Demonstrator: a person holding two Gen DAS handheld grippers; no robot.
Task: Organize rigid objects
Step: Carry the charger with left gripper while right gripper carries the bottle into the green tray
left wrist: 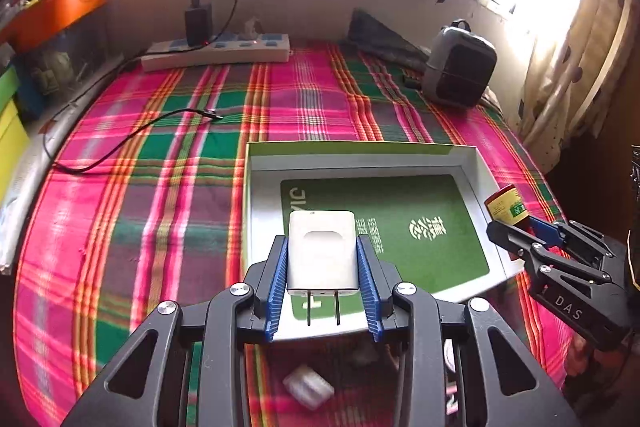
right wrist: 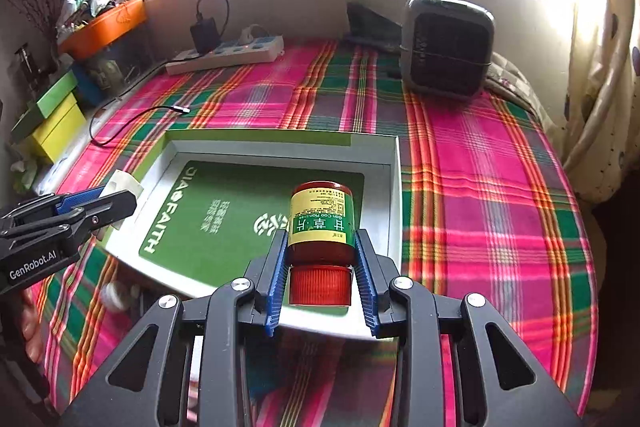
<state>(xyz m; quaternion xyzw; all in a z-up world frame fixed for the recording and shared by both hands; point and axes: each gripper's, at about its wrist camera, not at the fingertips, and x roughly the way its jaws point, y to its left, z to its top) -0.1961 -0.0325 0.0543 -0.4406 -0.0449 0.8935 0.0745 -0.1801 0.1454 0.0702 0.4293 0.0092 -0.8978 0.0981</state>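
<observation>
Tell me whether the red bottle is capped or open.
Capped. The red bottle in the right claw has its ribbed red cap on, pointing towards the camera.

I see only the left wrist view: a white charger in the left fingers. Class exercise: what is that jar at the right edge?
Observer: The right gripper holds a red medicine bottle with a yellow-green label, cap toward the camera.
Operator: Over the box?
Observer: Yes, it hangs above the near right part of the open box.
Operator: Anything hidden left of the box?
Observer: Stacked green and yellow boxes stand at the far left edge, beyond the black cable.
</observation>
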